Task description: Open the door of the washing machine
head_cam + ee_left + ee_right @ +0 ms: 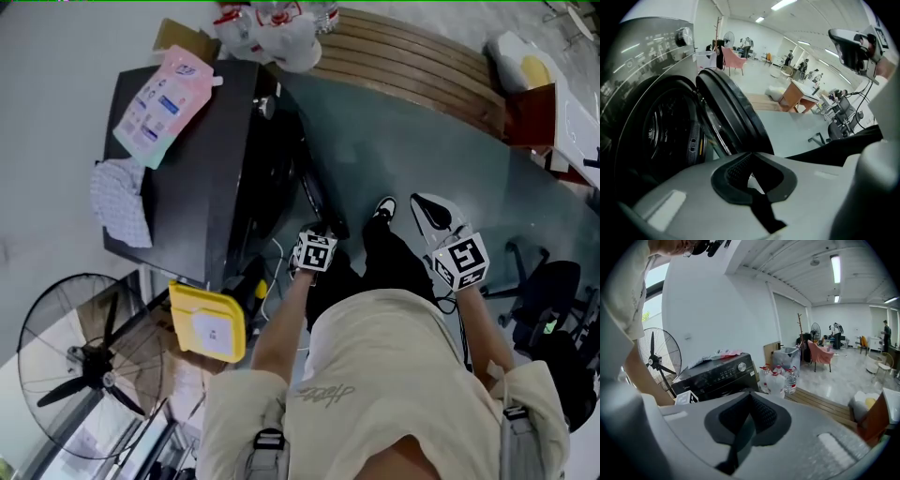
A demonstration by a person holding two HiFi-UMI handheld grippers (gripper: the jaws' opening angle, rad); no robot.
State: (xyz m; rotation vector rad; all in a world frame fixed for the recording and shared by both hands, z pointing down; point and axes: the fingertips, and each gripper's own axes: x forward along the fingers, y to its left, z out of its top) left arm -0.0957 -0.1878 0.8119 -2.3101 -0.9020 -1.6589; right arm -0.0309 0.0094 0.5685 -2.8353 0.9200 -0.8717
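Note:
The dark front-loading washing machine (197, 159) stands at the left, and its round door (311, 192) is swung out from the front. In the left gripper view the drum opening (656, 136) shows dark beside the open door (731, 117). My left gripper (319, 242) hangs just off the door's outer edge, jaws shut with nothing between them (749, 159). My right gripper (441, 225) is further right, over the floor by a shoe. It is shut and empty (750, 401) and looks towards the washing machine (717, 373).
A pink detergent pouch (164, 103) and a cloth (120, 202) lie on the machine's top. A standing fan (89, 366) and a yellow container (208, 323) are at lower left. Water bottles (778, 378) stand on a wooden platform (403, 66). An office chair (548, 291) is at right.

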